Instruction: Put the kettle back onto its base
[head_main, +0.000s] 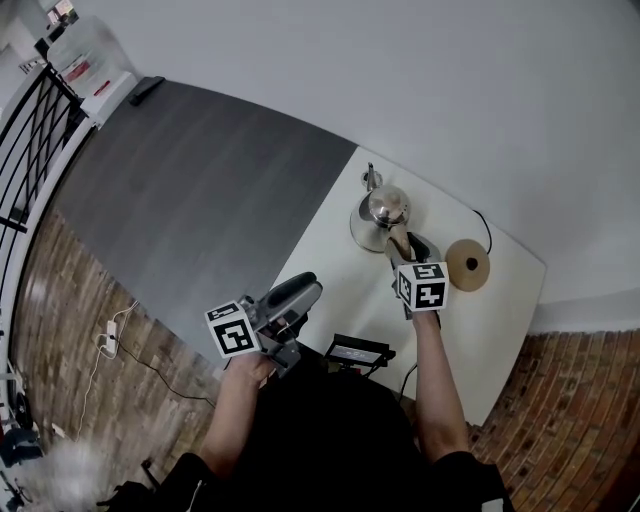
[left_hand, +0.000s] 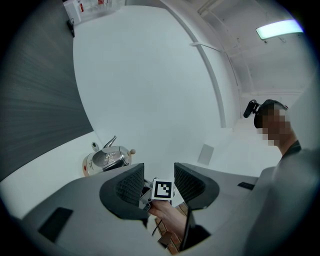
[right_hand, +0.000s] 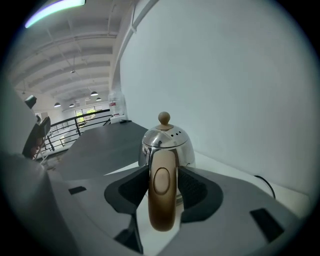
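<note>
**Head view:** The shiny kettle (head_main: 385, 213) seems to sit on the white table (head_main: 500, 320). It is just beside its round brown base (head_main: 467, 265), not on it. The right hand-held gripper (head_main: 402, 248) is at the back of the kettle. The left hand-held gripper (head_main: 298, 292) hangs near the table's left edge, well apart from the kettle. A black cord (head_main: 486, 228) runs from the base. A small dark gadget (head_main: 357, 352) lies at the near edge.

**Left gripper view:** The left hand-held gripper (left_hand: 157, 180) has its jaws wide apart and holds nothing. The kettle (left_hand: 106, 159) is far off.

**Right gripper view:** The right hand-held gripper (right_hand: 162, 187) squeezes the brown handle (right_hand: 162, 205) from both sides. The kettle (right_hand: 167, 142) stands upright.

The grab looks done. Next the kettle likely needs a lift, a short move sideways over the base, then a straight drop down. Only the cord is close enough to get in the way.
</note>
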